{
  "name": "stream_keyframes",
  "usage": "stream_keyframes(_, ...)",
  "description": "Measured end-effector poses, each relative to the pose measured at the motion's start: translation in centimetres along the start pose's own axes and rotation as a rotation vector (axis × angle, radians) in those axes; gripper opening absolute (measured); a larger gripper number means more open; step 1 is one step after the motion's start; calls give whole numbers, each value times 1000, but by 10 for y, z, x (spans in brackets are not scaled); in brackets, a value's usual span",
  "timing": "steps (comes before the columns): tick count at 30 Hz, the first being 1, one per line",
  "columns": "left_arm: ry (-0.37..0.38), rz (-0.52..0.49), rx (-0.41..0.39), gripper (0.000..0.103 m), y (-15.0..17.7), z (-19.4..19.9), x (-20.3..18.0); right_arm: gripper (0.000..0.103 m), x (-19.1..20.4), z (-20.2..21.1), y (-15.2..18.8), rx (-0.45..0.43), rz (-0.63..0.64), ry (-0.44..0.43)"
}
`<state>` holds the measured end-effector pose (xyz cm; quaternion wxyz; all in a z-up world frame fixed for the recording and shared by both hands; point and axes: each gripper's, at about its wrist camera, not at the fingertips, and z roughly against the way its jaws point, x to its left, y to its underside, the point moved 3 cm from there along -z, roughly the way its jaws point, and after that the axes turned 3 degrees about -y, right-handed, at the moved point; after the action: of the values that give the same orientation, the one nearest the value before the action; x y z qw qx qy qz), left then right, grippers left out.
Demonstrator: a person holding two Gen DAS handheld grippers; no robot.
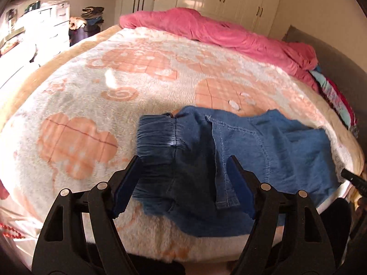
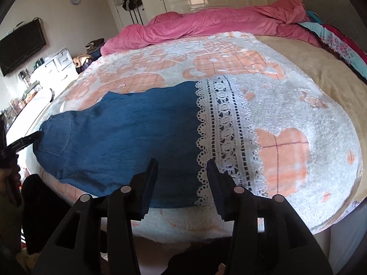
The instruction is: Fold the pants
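Blue denim pants [image 1: 229, 151] lie flat near the front edge of the bed, elastic waistband [image 1: 156, 135] to the left. In the right wrist view the pants [image 2: 128, 133] stretch left to right and end in a white lace hem [image 2: 220, 137]. My left gripper [image 1: 185, 160] is open, hovering over the waist end with nothing between its fingers. My right gripper [image 2: 182, 162] is open, above the leg just left of the lace hem. The tip of the right gripper [image 1: 353, 180] shows at the right edge of the left wrist view, and the left gripper [image 2: 25, 141] shows by the waist in the right wrist view.
The pants lie on a fluffy white and peach blanket [image 1: 114, 87] covering the bed. A bunched pink duvet [image 1: 206, 29] lies along the far side, with colourful bedding [image 2: 339, 45] at the headboard end. White cabinets [image 2: 57, 66] and a wall TV [image 2: 20, 45] stand to the left.
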<state>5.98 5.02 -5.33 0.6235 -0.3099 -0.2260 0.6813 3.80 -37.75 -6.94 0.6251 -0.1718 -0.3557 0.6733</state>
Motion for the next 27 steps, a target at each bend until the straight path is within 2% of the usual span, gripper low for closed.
stream_keyframes(1,-11,-18,19,50,2,-5,-1,43,0,-2,1,7,5,5)
stream_keyframes(2,-56,-57,19,36,2,-9,-6,49,-1,-6,2,19,6,12)
stream_keyframes(3,-71,-69,8,26,3,-9,-3,52,-2,-10,4,32,5,25)
stream_keyframes(6,-37,-8,-29,16,-3,3,14,53,-5,-17,8,57,14,48)
stream_keyframes(9,-85,-12,-60,15,-6,9,30,54,-2,-19,7,61,25,43)
stream_keyframes(12,-55,15,6,16,-1,-7,34,59,0,-24,10,71,39,49)
stream_keyframes(14,-61,10,6,17,0,-10,34,59,2,-27,13,80,60,63)
stream_keyframes(16,-67,24,-13,28,-3,-2,36,59,3,-27,14,85,71,64)
stream_keyframes(17,-84,28,-25,39,-4,4,37,59,2,-26,14,87,70,60)
stream_keyframes(18,-80,26,-44,41,-6,12,35,59,2,-25,14,87,67,54)
stream_keyframes(22,-40,-15,-114,50,-18,42,20,59,4,-11,5,21,36,5)
stream_keyframes(24,1,-37,-136,55,-27,51,6,59,7,-8,0,-3,29,-18)
stream_keyframes(27,79,-83,-154,58,-40,53,-24,59,12,-10,-7,-12,53,-11)
